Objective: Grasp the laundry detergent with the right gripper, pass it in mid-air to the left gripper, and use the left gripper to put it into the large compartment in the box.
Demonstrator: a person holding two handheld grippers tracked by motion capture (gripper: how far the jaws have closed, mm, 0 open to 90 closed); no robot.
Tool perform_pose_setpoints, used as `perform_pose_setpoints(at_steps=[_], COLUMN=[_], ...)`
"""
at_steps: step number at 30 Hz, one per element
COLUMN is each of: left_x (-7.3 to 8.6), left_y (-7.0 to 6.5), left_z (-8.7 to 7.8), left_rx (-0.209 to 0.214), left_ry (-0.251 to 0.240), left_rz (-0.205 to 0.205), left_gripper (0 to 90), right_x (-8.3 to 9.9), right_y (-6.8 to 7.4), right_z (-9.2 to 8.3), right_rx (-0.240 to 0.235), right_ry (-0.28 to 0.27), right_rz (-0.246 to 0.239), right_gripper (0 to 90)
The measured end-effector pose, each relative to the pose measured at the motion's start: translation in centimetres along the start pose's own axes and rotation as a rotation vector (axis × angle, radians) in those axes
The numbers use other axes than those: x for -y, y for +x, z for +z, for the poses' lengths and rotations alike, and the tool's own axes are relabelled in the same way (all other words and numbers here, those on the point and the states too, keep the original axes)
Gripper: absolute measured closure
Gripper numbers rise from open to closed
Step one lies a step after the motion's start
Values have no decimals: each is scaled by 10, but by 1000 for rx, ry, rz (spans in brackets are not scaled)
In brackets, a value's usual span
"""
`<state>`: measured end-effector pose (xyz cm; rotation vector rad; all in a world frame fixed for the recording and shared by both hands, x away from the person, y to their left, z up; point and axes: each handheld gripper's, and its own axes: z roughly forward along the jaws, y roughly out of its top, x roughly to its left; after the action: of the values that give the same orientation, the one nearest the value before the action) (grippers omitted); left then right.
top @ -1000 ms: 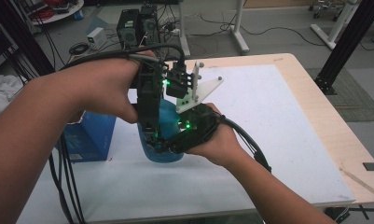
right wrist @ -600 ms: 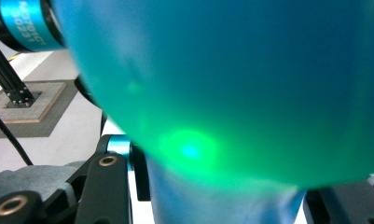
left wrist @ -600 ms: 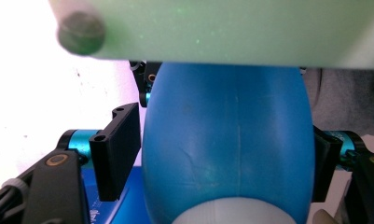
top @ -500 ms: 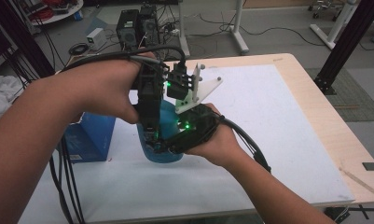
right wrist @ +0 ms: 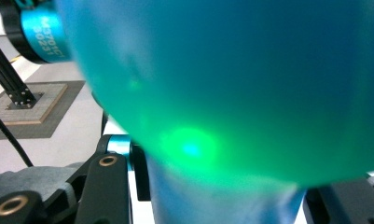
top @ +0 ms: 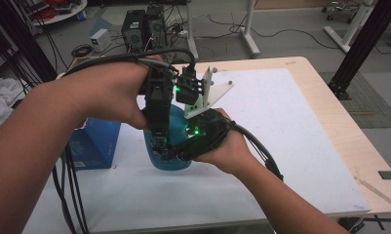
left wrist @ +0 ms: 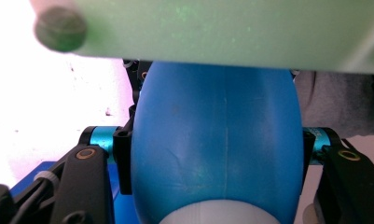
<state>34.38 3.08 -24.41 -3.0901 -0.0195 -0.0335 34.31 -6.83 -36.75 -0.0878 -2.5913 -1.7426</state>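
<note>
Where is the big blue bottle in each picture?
High view: the blue bottle stands middle-left on the table, between both hands.
Left gripper view: it is in the centre, squeezed between the left gripper's fingers.
Right gripper view: it looms close across the top and right, glowing green.
Shared landmark: the white table cover, seen bright at the left of the left gripper view.

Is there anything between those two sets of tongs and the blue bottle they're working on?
Nothing visible. The left tongs have just closed onto the blue bottle, pads against its sides, and the right tongs clamp it lower down.
</note>
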Motion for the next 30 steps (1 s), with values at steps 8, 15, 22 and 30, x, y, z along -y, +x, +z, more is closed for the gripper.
perform_pose_setpoints(at_steps=[8,15,22,30], left_x=[0,3,7,12], left_y=[-2,1,4,8], left_z=[-3,-8,-10,-13], left_rx=[9,15,16,20], left_ry=[-5,-5,9,3], left_rz=[-10,-25,-49,-52], left_gripper=[393,392,392,392], right_x=[-1,-2,0,-2], right_y=[1,-1,-1,-6], right_z=[-2,-9,-23,-42], right_rx=[-13,-22,4,40], right_ry=[-9,-18,-18,-20], right_rz=[-2,31,50,65], right_gripper=[446,312,228,129])
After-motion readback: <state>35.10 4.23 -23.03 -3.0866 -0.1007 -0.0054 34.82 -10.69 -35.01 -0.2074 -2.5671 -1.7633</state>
